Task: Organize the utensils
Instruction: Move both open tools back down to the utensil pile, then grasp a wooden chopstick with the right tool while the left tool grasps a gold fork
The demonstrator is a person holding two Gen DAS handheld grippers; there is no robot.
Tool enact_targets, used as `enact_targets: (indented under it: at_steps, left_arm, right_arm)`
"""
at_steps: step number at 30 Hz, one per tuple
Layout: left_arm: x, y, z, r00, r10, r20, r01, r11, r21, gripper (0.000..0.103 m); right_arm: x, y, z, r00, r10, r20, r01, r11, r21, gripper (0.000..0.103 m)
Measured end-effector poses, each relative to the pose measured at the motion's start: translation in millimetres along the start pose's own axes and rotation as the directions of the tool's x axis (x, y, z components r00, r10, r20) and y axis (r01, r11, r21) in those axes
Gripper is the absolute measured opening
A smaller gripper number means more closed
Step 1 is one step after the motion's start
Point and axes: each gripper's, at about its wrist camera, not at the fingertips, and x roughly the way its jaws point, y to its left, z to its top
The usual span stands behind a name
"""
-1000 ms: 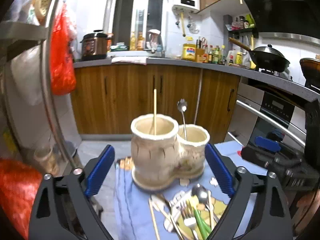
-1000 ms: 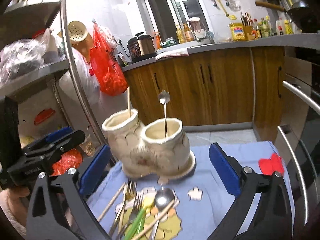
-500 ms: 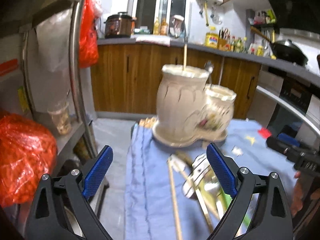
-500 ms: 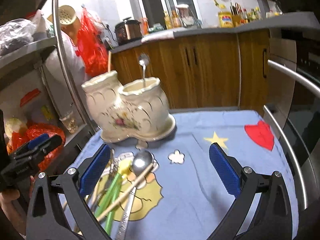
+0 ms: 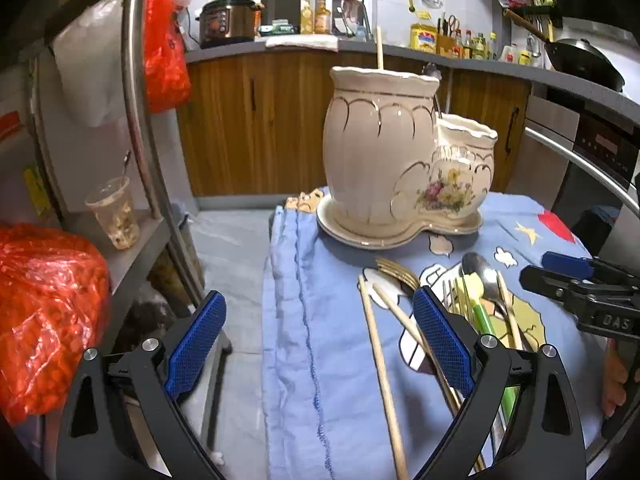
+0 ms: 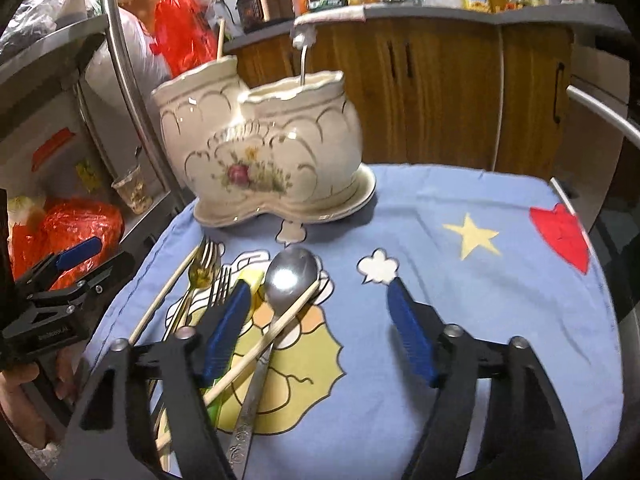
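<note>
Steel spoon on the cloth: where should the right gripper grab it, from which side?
Probably the steel spoon handle, below where the chopstick lies across it, coming from above with pads either side. The handle is thin, flat on the cloth; the bowl is wide. The right gripper jaws are closing, not yet gripping.

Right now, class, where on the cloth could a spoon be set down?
Free: the blue cloth between the star and red heart. Crowded: the utensil pile below the ceramic holder.
</note>
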Motion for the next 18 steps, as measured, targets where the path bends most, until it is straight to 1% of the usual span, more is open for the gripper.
enact_targets:
  at_steps: [4,9,13,16,17,18]
  left_arm:
    - [2,2,-2,1.000,0.001,-0.026,-0.001,1.000,0.006,0.094]
    - [2,0,-4,0.999,-0.009,-0.034,0.010,1.000,0.014,0.094]
    - [3,-1,-4,0.999,-0.014,-0.039,0.015,1.000,0.015,0.094]
    - [3,-3,-4,0.999,-0.016,-0.040,0.017,1.000,0.022,0.094]
    - [3,-3,-4,0.999,-0.017,-0.040,0.018,1.000,0.025,0.094]
    - [3,-4,-4,0.999,-0.018,-0.040,0.019,0.999,0.030,0.094]
  right_arm:
    - [6,5,-3,0.999,0.024,-0.040,-0.024,1.000,-0.005,0.044]
    - [10,10,-6,0.997,0.039,-0.072,-0.039,0.999,-0.005,0.031]
    - [16,12,-6,0.993,0.060,-0.099,-0.060,0.998,0.008,0.026]
    - [22,15,-7,0.991,0.059,-0.122,-0.058,0.998,0.011,0.024]
    - [22,15,-7,0.991,0.058,-0.120,-0.057,0.998,0.014,0.023]
    - [23,15,-7,0.991,0.061,-0.123,-0.058,0.998,0.023,0.019]
